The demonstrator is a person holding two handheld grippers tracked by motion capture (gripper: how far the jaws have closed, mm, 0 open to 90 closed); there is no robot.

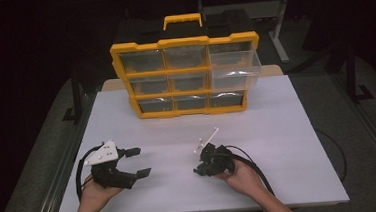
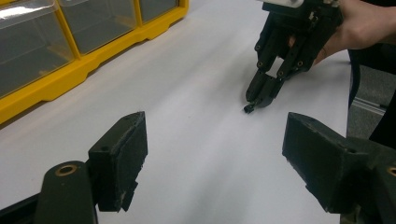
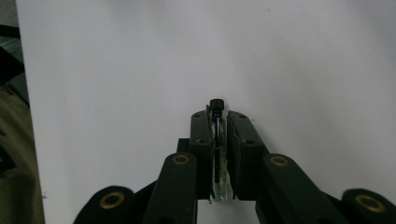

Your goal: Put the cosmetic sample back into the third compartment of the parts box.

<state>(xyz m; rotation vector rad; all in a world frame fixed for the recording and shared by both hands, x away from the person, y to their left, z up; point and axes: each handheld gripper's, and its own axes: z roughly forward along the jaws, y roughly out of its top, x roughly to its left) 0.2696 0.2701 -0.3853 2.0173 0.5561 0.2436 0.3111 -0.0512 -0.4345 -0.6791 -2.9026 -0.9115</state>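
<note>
My right gripper (image 1: pixel 199 171) points down at the white table (image 1: pixel 288 129), near its front middle. Its jaws are shut on a small black screw (image 3: pixel 215 104), whose round head pokes out past the tips of the right gripper (image 3: pixel 218 117). From the left gripper view, the right gripper (image 2: pixel 256 100) has the screw (image 2: pixel 248 109) at its tip, just on the tabletop. To the left, my left gripper (image 1: pixel 140 162) lies low over the table, held by a hand. The left gripper (image 2: pixel 215 144) is open wide with nothing between its jaws.
A yellow organiser (image 1: pixel 186 76) with clear drawers stands upright at the back of the table, handle on top. Its upper right drawer (image 1: pixel 235 70) is pulled out toward me. Bare white tabletop lies between the organiser and both grippers. Cables trail from each gripper.
</note>
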